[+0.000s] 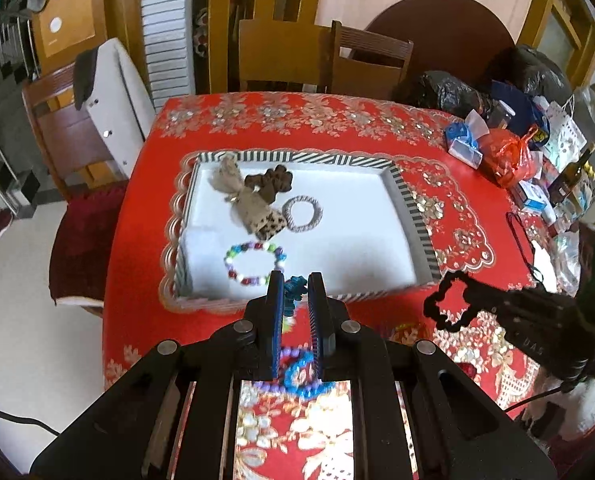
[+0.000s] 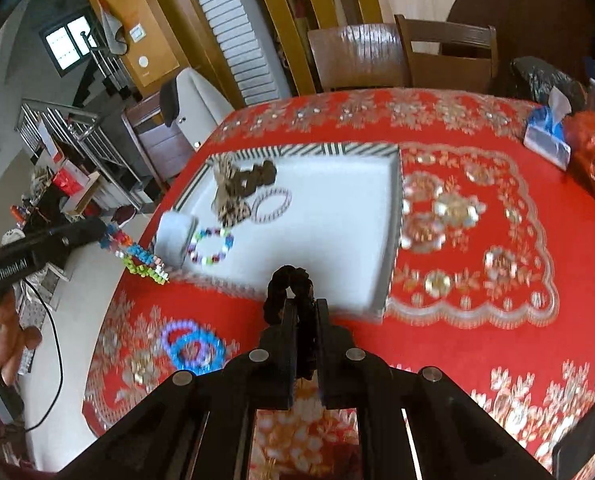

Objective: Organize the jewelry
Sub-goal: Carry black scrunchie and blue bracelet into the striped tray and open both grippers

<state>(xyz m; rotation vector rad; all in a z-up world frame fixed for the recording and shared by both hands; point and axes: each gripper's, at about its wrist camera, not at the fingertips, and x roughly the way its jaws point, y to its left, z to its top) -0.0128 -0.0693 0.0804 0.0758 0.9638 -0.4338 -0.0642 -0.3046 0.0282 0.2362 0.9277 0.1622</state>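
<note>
One tray; three scrunchies, maybe four; four beaded bracelets.

Both grippers are matte black: the left gripper has two flat fingers lined with ribbed blue pads, set on a broad slotted body with four round silver screw heads. The right gripper is built alike, though its pad colour cannot be made out. Seen from the right wrist, the left one's side bears white "GenRobot.AI" lettering and trails a thin black cable.

Tray sits centrally on the surface; beaded bracelet inside; bags far right.
</note>
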